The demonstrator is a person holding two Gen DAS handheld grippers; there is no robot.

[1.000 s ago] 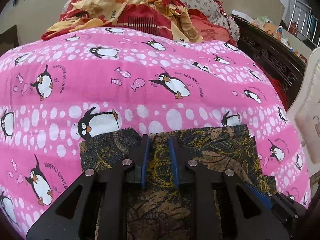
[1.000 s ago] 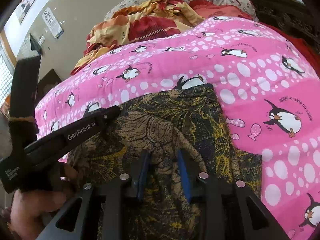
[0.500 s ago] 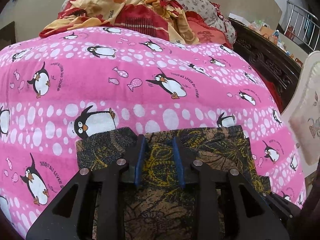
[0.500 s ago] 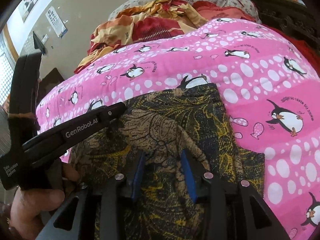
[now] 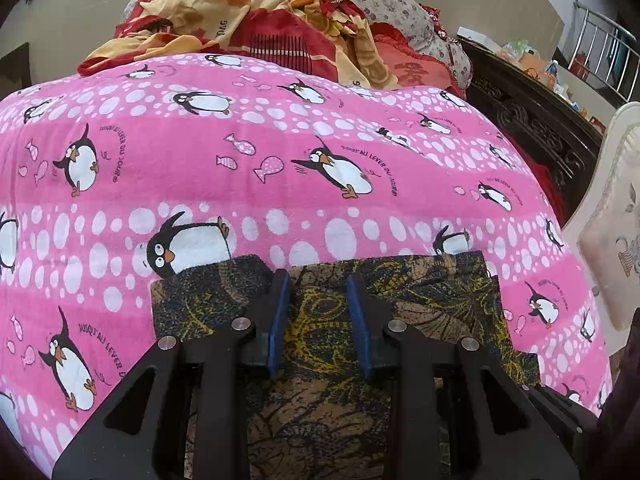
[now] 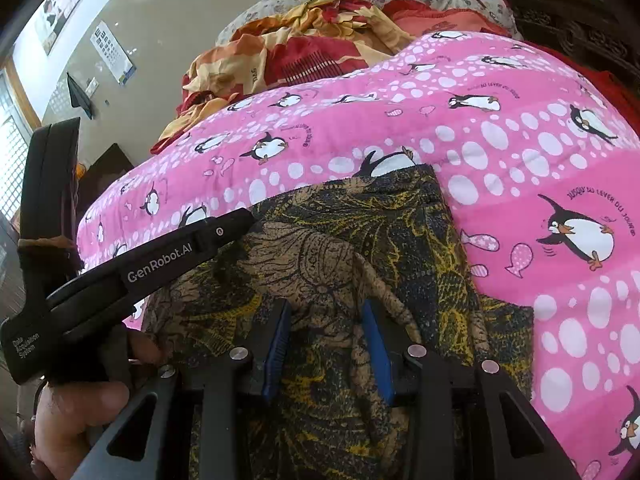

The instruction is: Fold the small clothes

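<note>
In the left wrist view, the left gripper (image 5: 316, 300) stood with its blue pads (image 5: 279, 320) apart, having just been opening; the dark patterned garment (image 5: 420, 300) lay flat beneath and between the fingers, its far edge just beyond the tips, on the pink penguin blanket (image 5: 280, 160).

In the right wrist view, the right gripper (image 6: 326, 320) was likewise parted (just been widening), a raised fold of the garment (image 6: 340, 248) between its fingers, unpinched. The left gripper's body (image 6: 160, 264) crossed to the left.

Left gripper (image 5: 316, 322) jaws stand wider than a second ago, over the dark patterned garment (image 5: 420, 300); right gripper (image 6: 328, 350) jaws likewise wider.
</note>
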